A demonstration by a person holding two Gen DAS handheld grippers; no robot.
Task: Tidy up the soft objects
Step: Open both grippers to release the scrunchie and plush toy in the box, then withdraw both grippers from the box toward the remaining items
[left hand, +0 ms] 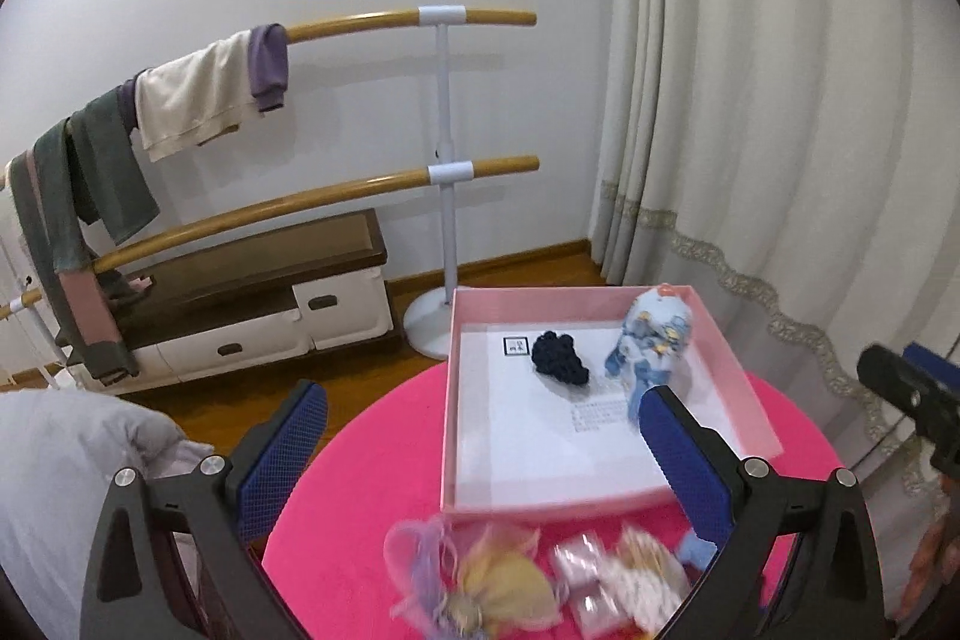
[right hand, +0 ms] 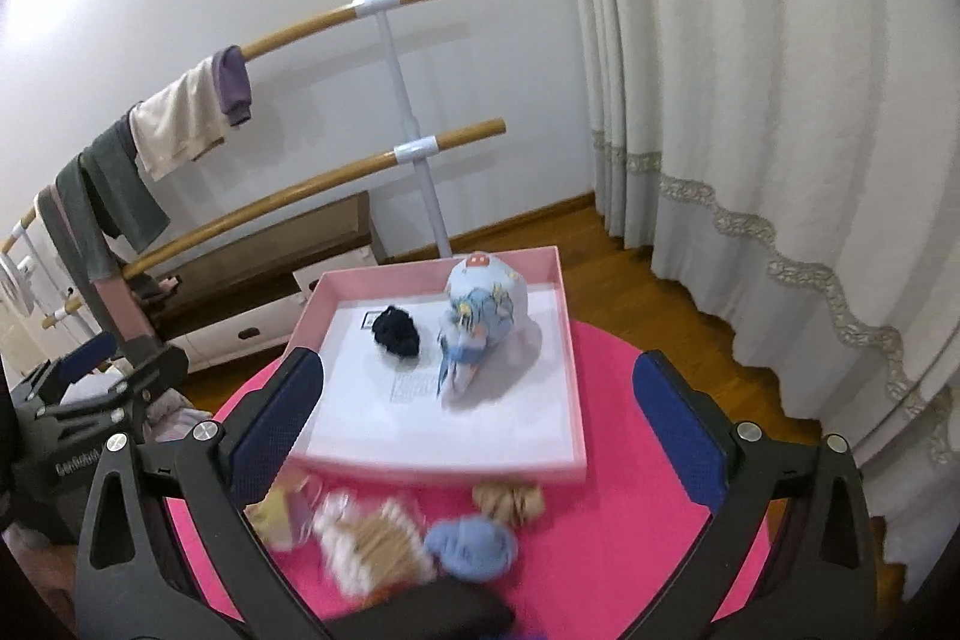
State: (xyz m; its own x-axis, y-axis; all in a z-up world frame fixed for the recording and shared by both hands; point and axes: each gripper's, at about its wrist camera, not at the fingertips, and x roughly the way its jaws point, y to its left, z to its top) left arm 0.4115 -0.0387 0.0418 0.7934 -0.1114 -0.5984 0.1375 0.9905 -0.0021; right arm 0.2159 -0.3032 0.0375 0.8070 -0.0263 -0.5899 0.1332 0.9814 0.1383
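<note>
You are between picks: both the left gripper (left hand: pixel 480 448) and the right gripper (right hand: pixel 477 421) hang spread wide and empty above the pink desk (right hand: pixel 630 532). A dark scrunchie (left hand: pixel 560 359) and a blue plush (left hand: pixel 651 340) already lie in the pink box (left hand: pixel 462 400). Next, pick from the loose pile at the near edge. Only your right view shows the blue yarn ball (right hand: pixel 474 547) whole; only your left shows the yellow pouch (left hand: pixel 507 589).

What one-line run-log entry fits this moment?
pink box: black scrunchie, blue plush inside | soft items outside on table | both jaws open, empty
</note>
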